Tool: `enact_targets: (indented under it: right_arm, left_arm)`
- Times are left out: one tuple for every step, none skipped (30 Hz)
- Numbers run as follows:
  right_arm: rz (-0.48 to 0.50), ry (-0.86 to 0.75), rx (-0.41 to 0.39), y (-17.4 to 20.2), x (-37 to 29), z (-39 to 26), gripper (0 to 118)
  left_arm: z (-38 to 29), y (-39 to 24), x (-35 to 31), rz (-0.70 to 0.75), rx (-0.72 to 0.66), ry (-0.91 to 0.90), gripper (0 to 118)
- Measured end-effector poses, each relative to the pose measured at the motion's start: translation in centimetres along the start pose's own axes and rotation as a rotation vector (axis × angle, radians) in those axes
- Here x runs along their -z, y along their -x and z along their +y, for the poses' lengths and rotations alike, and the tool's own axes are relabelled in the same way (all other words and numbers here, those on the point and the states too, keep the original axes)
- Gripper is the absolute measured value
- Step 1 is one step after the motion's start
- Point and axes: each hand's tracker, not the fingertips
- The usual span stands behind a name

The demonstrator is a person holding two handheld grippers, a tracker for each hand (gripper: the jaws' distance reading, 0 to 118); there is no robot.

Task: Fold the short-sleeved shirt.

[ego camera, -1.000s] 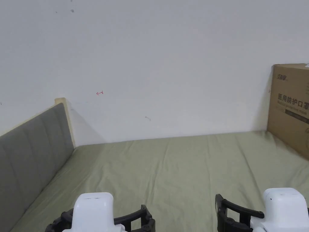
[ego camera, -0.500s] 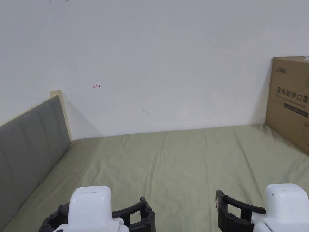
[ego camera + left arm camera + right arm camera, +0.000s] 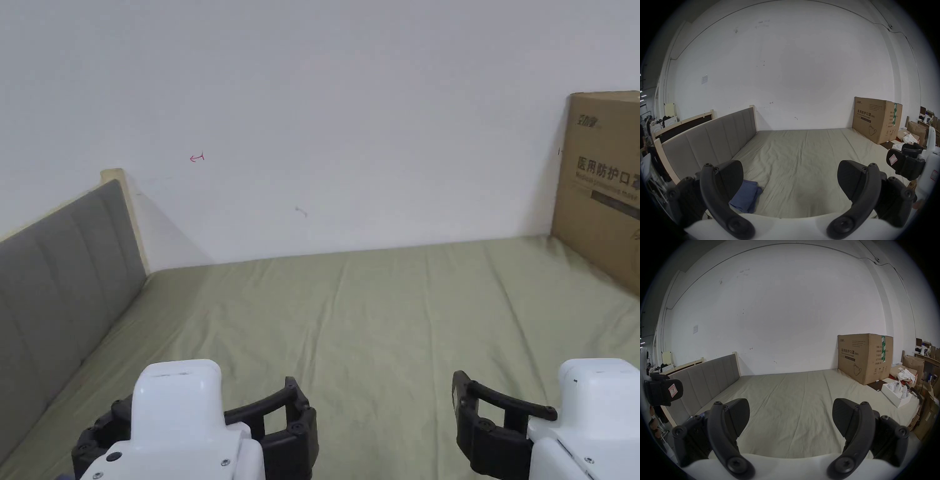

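A blue shirt (image 3: 745, 197) lies folded in a small stack on the olive sheet (image 3: 375, 325), near the bed's front left by the headboard. The left jaw of my left gripper (image 3: 790, 177) hides part of it. That gripper hovers above the sheet, jaws wide apart, nothing between them. My right gripper (image 3: 791, 415) is level with it to the right, also open and empty. Both grippers sit at the bottom of the head view, left gripper (image 3: 200, 412) and right gripper (image 3: 550, 419).
A grey padded headboard (image 3: 56, 269) runs along the bed's left side and a white wall stands behind. A large cardboard box (image 3: 600, 181) sits on the far right corner. A white tray (image 3: 898, 392) with white items lies at the right edge.
The head camera has tipped down a little, so wall and box sit higher in the picture. Both grippers stay low, open and side by side.
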Motion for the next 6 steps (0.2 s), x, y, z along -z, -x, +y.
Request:
enact_targets:
  right_arm:
    - [0.001,0.001,0.001,-0.03,0.04,-0.01,105]
    - [0.000,0.003,0.001,-0.09,0.08,-0.03,105]
    - [-0.001,0.004,0.002,-0.13,0.12,-0.07,105]
    - [-0.002,0.005,0.002,-0.14,0.15,-0.08,105]
    - [-0.002,0.007,0.001,-0.14,0.19,-0.10,105]
    - [-0.001,0.008,0.002,-0.14,0.19,-0.12,105]
  left_arm:
    - [-0.01,0.13,0.02,-0.004,-0.012,0.002,117]
    - [-0.03,0.29,0.01,-0.013,-0.021,0.003,117]
    - [-0.07,0.39,0.01,-0.023,-0.028,0.004,117]
    - [-0.08,0.38,0.02,-0.024,-0.032,0.008,117]
    - [-0.07,0.33,0.05,-0.019,-0.030,0.015,117]
    - [-0.08,0.27,0.12,-0.012,-0.027,0.023,117]
